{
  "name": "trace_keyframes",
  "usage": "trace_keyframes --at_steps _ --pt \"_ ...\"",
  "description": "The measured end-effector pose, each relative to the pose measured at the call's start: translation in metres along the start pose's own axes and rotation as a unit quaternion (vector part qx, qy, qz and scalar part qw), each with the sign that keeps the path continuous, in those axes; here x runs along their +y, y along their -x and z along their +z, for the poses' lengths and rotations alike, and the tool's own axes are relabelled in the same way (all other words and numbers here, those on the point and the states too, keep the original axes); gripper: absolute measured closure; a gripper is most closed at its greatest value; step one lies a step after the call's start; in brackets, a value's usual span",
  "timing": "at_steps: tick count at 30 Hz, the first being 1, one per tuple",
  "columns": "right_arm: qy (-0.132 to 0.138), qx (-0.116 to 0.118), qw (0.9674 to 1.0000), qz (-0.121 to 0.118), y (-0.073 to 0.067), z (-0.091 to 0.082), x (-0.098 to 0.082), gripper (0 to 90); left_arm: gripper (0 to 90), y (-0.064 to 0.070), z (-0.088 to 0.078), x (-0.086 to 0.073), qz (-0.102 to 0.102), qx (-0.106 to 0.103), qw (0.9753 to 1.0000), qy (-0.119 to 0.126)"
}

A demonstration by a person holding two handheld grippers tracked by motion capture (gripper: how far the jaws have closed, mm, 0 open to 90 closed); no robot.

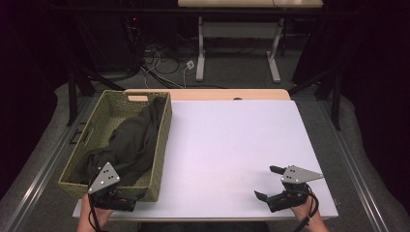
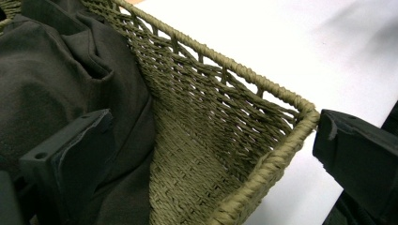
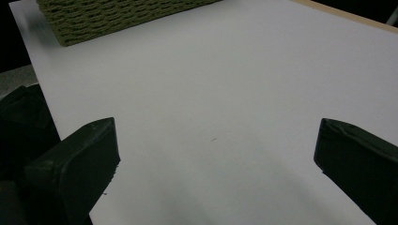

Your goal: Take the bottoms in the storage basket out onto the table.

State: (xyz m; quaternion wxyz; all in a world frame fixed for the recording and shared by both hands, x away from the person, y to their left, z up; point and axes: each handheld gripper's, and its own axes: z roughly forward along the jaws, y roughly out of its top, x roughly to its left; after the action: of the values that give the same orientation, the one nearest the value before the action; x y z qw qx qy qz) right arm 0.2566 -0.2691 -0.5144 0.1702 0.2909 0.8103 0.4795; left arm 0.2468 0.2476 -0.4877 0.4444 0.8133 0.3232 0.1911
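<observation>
A white rectangular worktop [image 1: 232,145] carries a long olive-green woven basket [image 1: 162,145] along its left edge, the basket's long axis running from the near edge toward the far edge. Inside it lies a dark, crumpled cloth garment [image 1: 130,140], stretched along that same axis from the basket's far right corner down to its near end, where the bulk of it is heaped.

At the near left corner of the worktop, the left gripper [image 1: 116,193] hangs at the basket's near end, jaws spread wide and holding nothing. The garment lies ahead of and just below these jaws, so this hand is by far the nearer to it. The right gripper [image 1: 270,186] hovers over bare white surface near the near right corner, well apart from the basket, its jaws also wide and empty.

The left gripper view gives what the high view cannot: the jaws straddle the basket's near right corner, one black jaw over the dark fabric [image 2: 56,89] inside, the other outside the braided rim [image 2: 263,84] and nearly touching it. Judged from this, the coming grasp depends on bringing both jaws inside the rim. The right gripper view shows one basket corner [image 3: 94,16] far off across the sheet.
</observation>
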Motion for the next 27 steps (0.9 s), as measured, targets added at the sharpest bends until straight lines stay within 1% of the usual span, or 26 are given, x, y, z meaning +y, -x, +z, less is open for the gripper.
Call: trace_keyframes --at_steps 4,7,10,12,17,18,21,22,23,26,27 --pt "-0.001 -0.006 1.0 -0.002 -0.002 0.0 0.0 0.1 0.1 0.001 -0.001 0.004 0.004 -0.003 1.0 -0.002" --pt "-0.002 -0.004 1.0 0.001 -0.001 0.0 -0.001 0.1 0.1 0.003 -0.002 0.006 0.002 -0.001 1.0 0.002" --pt "-0.002 -0.003 1.0 0.001 -0.001 0.0 0.0 0.1 0.1 0.001 -0.004 0.008 0.004 0.002 1.0 0.002" --pt "0.0 -0.002 1.0 0.001 -0.002 0.0 0.0 0.1 0.1 0.0 -0.004 0.008 0.001 0.004 1.0 0.002" --pt "-0.002 -0.001 1.0 0.002 -0.001 0.001 -0.001 0.1 0.1 -0.001 -0.004 0.011 0.003 0.006 1.0 -0.001" --pt "-0.004 -0.001 1.0 0.001 -0.002 0.001 -0.001 0.1 0.1 -0.002 -0.005 0.012 0.007 0.008 0.9999 -0.003" --pt "-0.006 0.0 1.0 0.0 -0.002 0.001 0.0 0.1 0.1 -0.002 -0.006 0.014 0.003 0.008 1.0 0.0" --pt "-0.004 -0.002 1.0 -0.003 -0.002 0.001 0.0 0.1 0.1 -0.002 -0.006 0.015 0.006 0.011 0.9999 0.0" --pt "-0.004 -0.002 1.0 -0.003 -0.002 0.002 0.0 0.1 0.1 -0.002 -0.006 0.016 0.003 0.011 0.9999 0.001" --pt "-0.007 -0.002 1.0 -0.003 -0.003 0.002 0.0 0.1 0.1 -0.003 -0.007 0.018 0.005 0.015 0.9999 0.0" --pt "-0.005 -0.001 1.0 -0.008 -0.002 0.002 0.0 0.1 0.1 -0.004 -0.006 0.019 0.004 0.016 0.9999 0.001"
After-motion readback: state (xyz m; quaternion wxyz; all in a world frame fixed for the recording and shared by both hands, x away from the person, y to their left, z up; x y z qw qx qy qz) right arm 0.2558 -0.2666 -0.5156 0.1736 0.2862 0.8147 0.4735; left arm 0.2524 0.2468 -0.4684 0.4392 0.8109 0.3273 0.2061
